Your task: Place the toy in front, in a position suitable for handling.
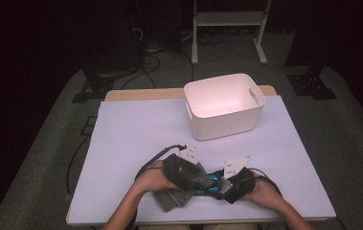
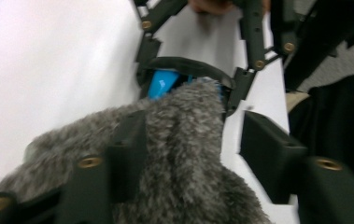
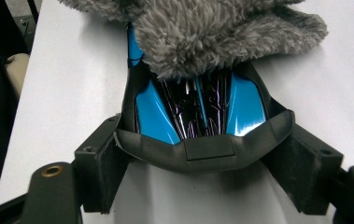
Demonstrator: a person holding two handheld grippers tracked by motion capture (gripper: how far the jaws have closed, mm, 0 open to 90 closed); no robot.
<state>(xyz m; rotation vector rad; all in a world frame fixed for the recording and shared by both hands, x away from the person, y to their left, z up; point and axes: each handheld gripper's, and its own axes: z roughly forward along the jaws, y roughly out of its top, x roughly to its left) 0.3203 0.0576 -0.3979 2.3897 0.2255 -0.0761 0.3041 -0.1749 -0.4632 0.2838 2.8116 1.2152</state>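
Observation:
A blue and black toy car (image 1: pixel 212 181) lies on the white table near the front edge, between my two grippers. My right gripper (image 3: pixel 202 163) is shut on the car's (image 3: pixel 156 105) black end, one pad on each side. A grey fuzzy cloth (image 3: pixel 212 28) is draped over the car's other end and spills onto the table (image 1: pixel 172 199). My left gripper (image 2: pixel 193 126) stands open over the cloth (image 2: pixel 184 154): its left jaw rests against the fur and its right jaw stands apart, with bare table showing in the gap. The car's blue body (image 2: pixel 163 84) peeks out beyond the cloth.
A white plastic bin (image 1: pixel 224 103) with cut-out handles stands at the back right of the table (image 1: pixel 131 134). Black cables trail from both grippers along the front. The table's front edge lies just behind my hands.

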